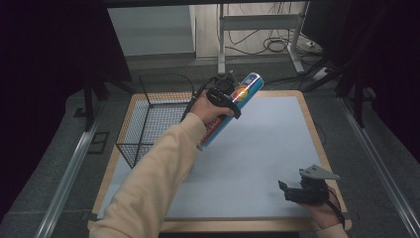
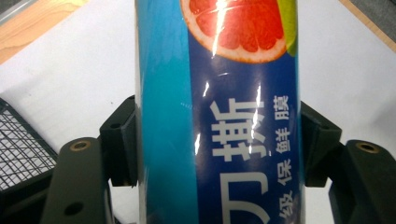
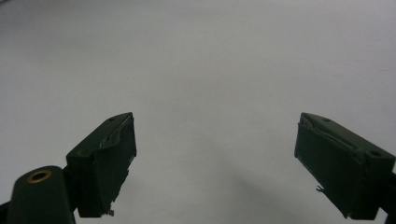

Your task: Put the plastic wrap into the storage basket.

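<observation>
1. Cling-film tube (image 1: pixel 233 106): pinched across its middle by the left hand-held gripper (image 1: pixel 224 95), carried tilted in the air, upper end up and away beyond the jaws, lower end down toward the sleeve (image 1: pixel 163 163).
2. Seen from the left gripper view: tube (image 2: pixel 219 116) squarely between both black pads (image 2: pixel 122 140), grapefruit print ahead of the jaws, white mat (image 1: pixel 257 163) of the bench beneath, wire mesh at the lower left edge.
3. Wire basket (image 1: pixel 153 124): just to the left of the left hand-held gripper and lower, open at the top; judged the likely goal of the carry.
4. Keep the squeeze firm and even: glossy wrapper, probably slippery, and a long tube held at the middle likely to pivot between the pads.
5. Swing left with the tube held above the basket rim, lower end cleared first, since that end hangs lowest and nearest the wire.
6. Turn the tube along the basket's long side before lowering, then lower until supported by the mesh floor, and only then spread the jaws.
7. Right hand-held gripper (image 1: pixel 297 191): jaws spread, nothing between them, low over the near right part of the mat, well apart from the tube; best kept there, out of the swing path.
</observation>
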`<state>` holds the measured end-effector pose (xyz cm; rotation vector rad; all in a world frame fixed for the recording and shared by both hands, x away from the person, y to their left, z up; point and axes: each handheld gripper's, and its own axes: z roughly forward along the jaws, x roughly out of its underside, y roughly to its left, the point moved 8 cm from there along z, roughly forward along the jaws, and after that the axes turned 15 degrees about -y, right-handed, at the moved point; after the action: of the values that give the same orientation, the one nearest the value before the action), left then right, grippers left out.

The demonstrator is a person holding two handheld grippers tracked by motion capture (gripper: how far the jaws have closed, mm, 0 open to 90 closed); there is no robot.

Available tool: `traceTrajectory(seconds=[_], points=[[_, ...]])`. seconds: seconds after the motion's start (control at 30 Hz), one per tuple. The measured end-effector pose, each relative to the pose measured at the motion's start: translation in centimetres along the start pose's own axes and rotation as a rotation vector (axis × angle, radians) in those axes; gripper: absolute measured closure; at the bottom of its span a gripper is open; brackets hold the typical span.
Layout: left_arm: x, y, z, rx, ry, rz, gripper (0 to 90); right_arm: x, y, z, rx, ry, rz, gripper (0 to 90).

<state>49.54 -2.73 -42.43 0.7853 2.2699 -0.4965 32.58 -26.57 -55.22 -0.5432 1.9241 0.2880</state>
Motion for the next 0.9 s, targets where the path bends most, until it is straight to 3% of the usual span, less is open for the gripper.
traceTrajectory(seconds=[0.37, 0.9], points=[[-1.0, 1.7, -0.8, -0.016, -0.023, -0.014, 31.8, 0.1, -0.2, 0.0, 0.001, 0.0, 0.005, 13.2], [-0.8, 6.3, -2.1, -0.089, -0.041, -0.046, 31.8, 0.2, -0.4, 0.0, 0.007, 0.004, 0.004, 13.2]])
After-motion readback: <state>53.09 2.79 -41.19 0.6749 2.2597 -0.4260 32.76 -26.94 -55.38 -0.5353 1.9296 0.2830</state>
